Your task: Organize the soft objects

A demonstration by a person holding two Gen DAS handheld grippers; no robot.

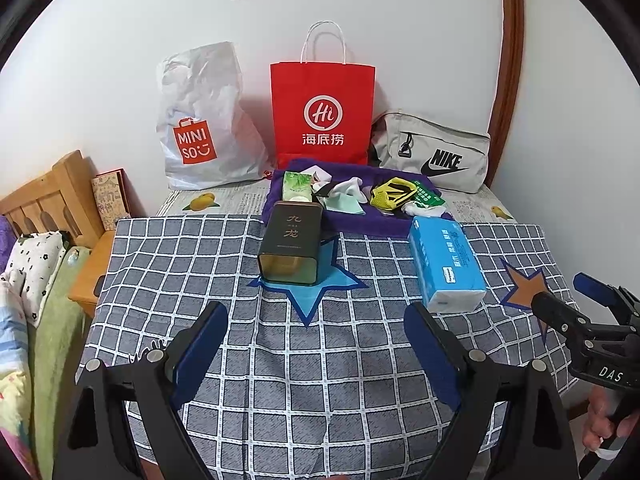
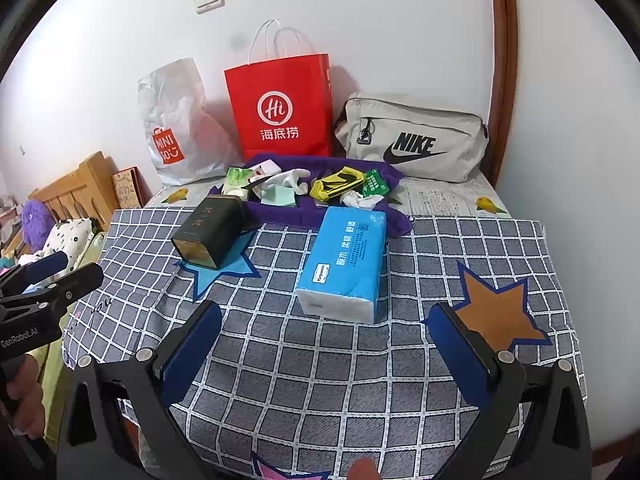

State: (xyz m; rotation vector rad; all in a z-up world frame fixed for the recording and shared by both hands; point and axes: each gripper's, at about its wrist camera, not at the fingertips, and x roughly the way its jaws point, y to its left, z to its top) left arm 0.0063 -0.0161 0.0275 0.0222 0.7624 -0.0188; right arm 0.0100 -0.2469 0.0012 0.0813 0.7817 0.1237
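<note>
Nearest the lens, the left tool (image 1: 316,344) hangs with its blue pads spread wide, nothing between them, over the checked cloth (image 1: 280,360) that covers the desk (image 2: 460,196). The right tool (image 2: 326,346) is the same story: wide apart, empty, poised above the cloth. Landmark now, the red paper bag (image 1: 322,112), upright against the wall at the back of the desk. Left of it leans a white plastic shopping bag (image 1: 204,120); right of it lies a grey Nike pouch (image 1: 432,150). Directly in front of the red bag spreads a purple towel (image 1: 360,216), and there sits the soft stuff: white socks (image 1: 348,188), a yellow and black piece (image 1: 394,196), a pale green cloth (image 1: 346,205), plus a green packet (image 1: 430,196) and a light green pack (image 1: 297,186). Nearer than the towel, in front of the red bag and to its right, lies a blue tissue pack (image 1: 444,264). In front and slightly left, a dark tea tin (image 1: 292,248) lies on its side on a blue star (image 1: 312,284). An orange star (image 2: 496,312) marks the cloth far right.
</note>
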